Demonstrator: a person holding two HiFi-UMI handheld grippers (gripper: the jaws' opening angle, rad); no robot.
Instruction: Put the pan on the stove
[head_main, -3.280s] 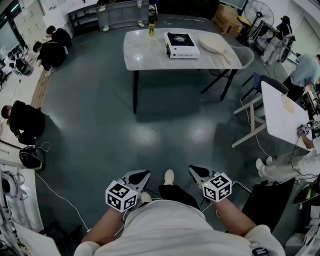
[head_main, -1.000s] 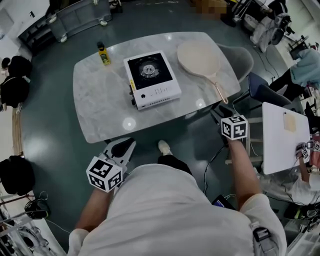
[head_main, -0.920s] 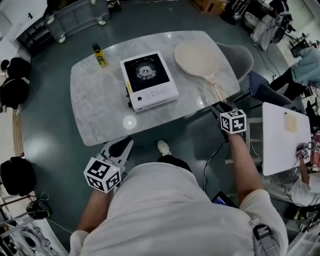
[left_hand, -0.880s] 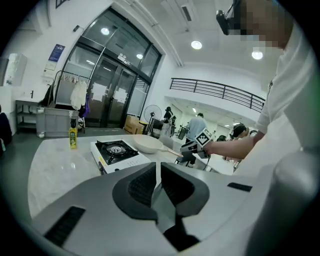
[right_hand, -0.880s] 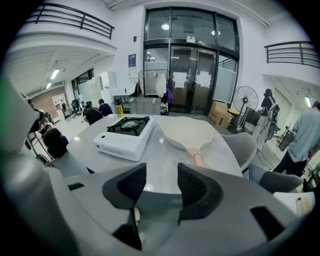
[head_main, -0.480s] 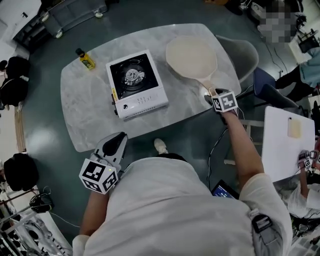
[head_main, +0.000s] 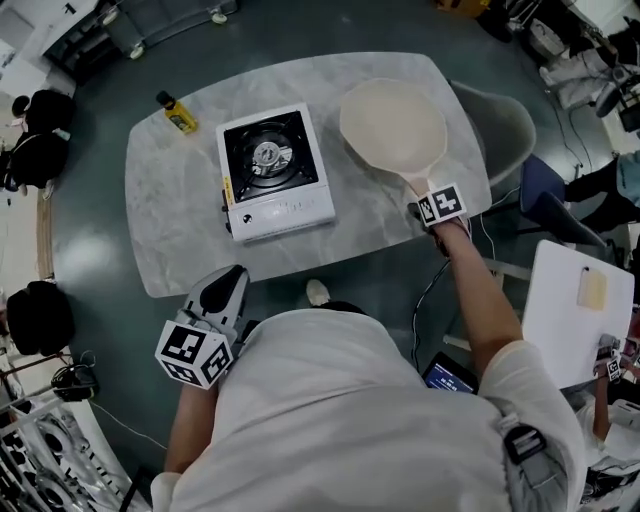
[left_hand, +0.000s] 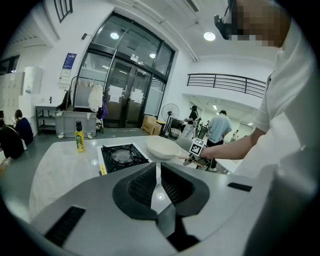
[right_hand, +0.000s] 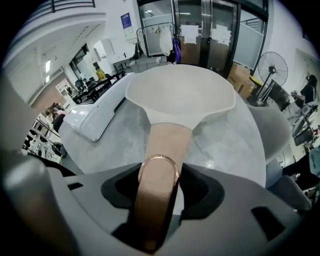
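A pale round pan (head_main: 392, 122) lies on the marble table (head_main: 170, 230), to the right of a white single-burner stove (head_main: 270, 168). Its handle (head_main: 412, 185) points toward me. My right gripper (head_main: 424, 210) points steeply down over the handle's end. In the right gripper view the handle (right_hand: 162, 150) runs between the jaws of that gripper (right_hand: 160, 177), which have just been closing. A thin strip of table still shows beside the handle. My left gripper (head_main: 228, 283) hangs off the table's front edge, its jaws (left_hand: 156, 167) a narrow slit apart and empty.
A yellow bottle (head_main: 178, 115) stands at the table's far left corner. A grey chair (head_main: 500, 120) sits behind the table's right end, and a white side table (head_main: 570, 300) stands to my right. Bags and people are along the left wall.
My right gripper has come from below the table's right edge to the end of the pan's handle, and the handle now lies between its jaws. The left gripper has drifted only a little.
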